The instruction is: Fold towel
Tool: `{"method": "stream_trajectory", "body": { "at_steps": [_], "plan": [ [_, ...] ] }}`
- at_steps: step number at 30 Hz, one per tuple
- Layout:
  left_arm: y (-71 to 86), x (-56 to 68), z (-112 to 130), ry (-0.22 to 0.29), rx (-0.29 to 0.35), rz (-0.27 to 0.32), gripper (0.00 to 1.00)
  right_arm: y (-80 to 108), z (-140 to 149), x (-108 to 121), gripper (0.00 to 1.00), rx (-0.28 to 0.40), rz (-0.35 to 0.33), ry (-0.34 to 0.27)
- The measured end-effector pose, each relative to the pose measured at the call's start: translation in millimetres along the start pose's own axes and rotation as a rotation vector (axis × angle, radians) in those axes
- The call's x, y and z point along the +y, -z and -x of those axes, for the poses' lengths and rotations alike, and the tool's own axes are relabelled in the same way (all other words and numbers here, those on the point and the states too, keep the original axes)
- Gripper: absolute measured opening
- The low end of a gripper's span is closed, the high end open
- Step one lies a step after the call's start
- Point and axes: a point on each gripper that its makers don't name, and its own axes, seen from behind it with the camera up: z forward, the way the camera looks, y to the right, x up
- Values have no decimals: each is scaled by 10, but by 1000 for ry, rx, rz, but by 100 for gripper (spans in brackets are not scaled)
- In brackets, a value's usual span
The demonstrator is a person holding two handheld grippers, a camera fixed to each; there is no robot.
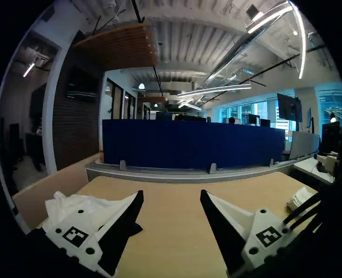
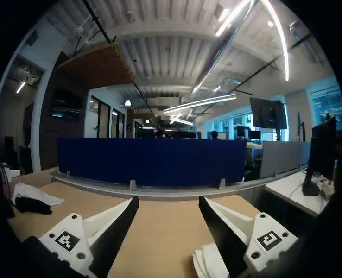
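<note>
A crumpled white towel (image 1: 71, 204) lies on the wooden table (image 1: 171, 217) at the near left, partly behind the left finger of my left gripper (image 1: 171, 199). That gripper is open and holds nothing. In the right gripper view the crumpled towel (image 2: 32, 192) lies far off at the left, over something dark (image 2: 29, 206). My right gripper (image 2: 167, 204) is open above the table (image 2: 166, 231), with nothing between its fingers. A stack of folded white cloth (image 2: 208, 262) lies low under its right finger; the folded stack (image 1: 300, 197) also sits at the table's right edge.
A blue partition (image 1: 189, 143) on a grey rail runs along the table's far edge. To the right stands another desk (image 2: 291, 190) with a monitor (image 2: 321, 153). Dark bars (image 1: 310, 211) cross the right edge of the left gripper view.
</note>
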Motion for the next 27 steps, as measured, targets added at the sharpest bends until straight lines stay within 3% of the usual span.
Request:
{"method": "stream_trajectory", "body": {
  "at_steps": [15,27],
  "plan": [
    [-101,-36,635,-46,29,10,90,52,471,-146,100,-17,-24,18],
    [-180,-55,1085,-48,37,-6,90,-10,437,-83,100,-23,-29,11]
  ]
}}
